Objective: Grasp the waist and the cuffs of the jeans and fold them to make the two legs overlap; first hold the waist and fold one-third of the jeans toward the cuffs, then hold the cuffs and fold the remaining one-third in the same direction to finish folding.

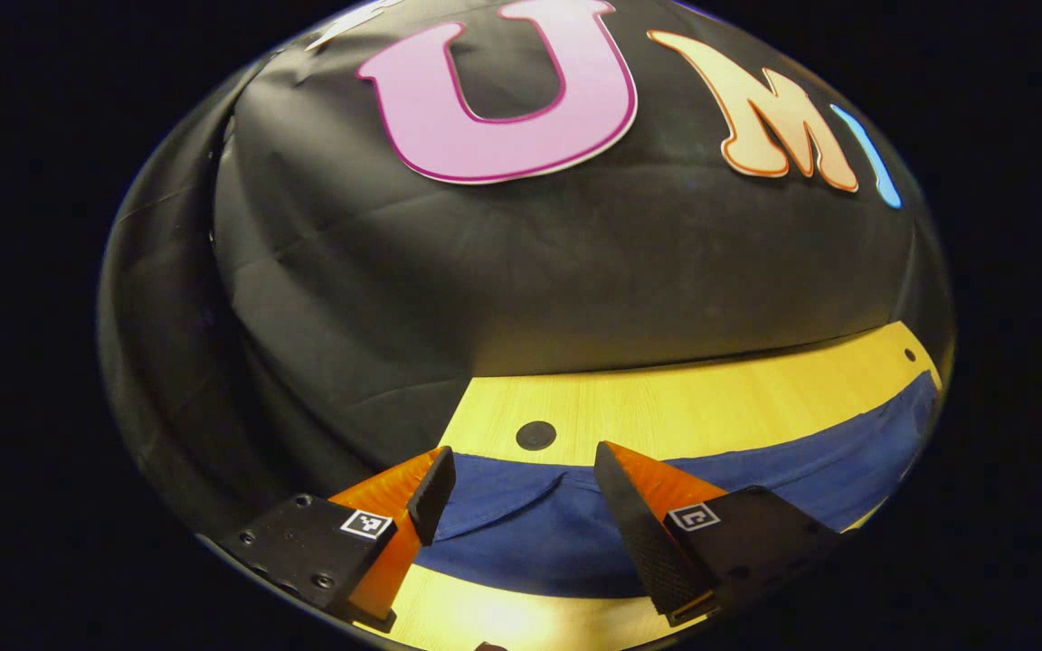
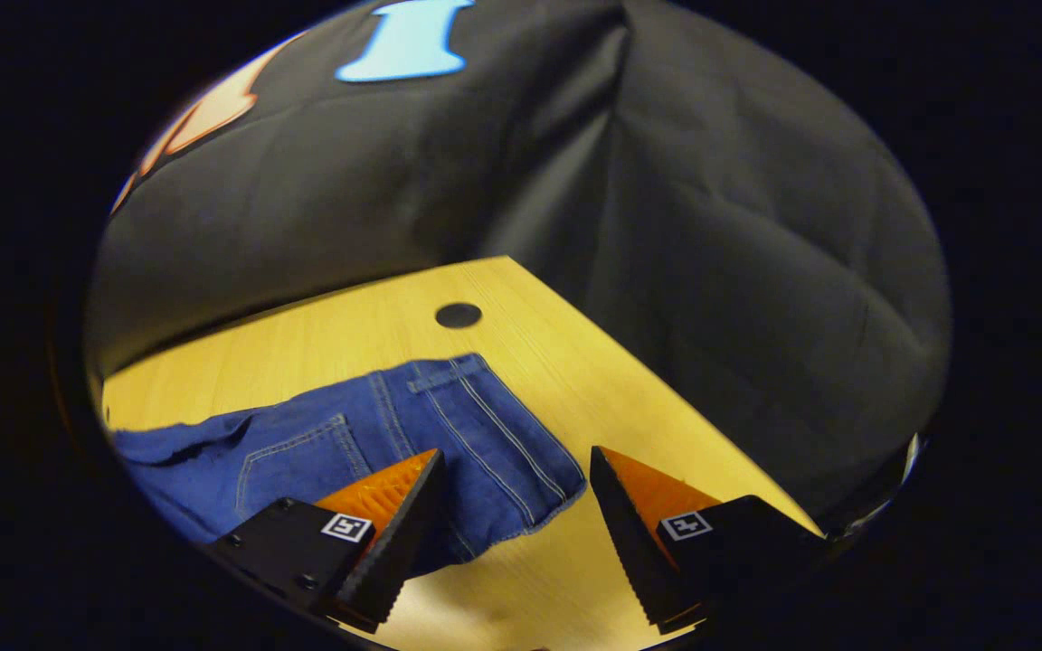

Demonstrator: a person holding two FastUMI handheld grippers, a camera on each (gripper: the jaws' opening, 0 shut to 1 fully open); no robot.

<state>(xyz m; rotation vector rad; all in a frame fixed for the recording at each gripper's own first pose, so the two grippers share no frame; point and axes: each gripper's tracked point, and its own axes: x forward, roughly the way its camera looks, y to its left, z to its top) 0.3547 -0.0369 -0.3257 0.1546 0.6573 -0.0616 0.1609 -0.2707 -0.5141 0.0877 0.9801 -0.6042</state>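
Observation:
Blue jeans (image 1: 575, 524) lie flat on the wooden table (image 1: 666, 407), stretching off to the right in the left gripper view. My left gripper (image 1: 521, 488) is open above one end of them, a finger on each side, with nothing held. In the right gripper view the waist end of the jeans (image 2: 449, 434), with a back pocket and belt loop, lies near the table's corner. My right gripper (image 2: 516, 484) is open just above the waistband edge, its left finger over the denim and its right finger over bare wood.
A round dark hole (image 1: 535, 435) is set in the table near the far edge, and another hole (image 2: 459, 315) sits beyond the waistband. The table's right edge (image 2: 666, 389) runs close to the waist end. Black cloth walls stand close behind.

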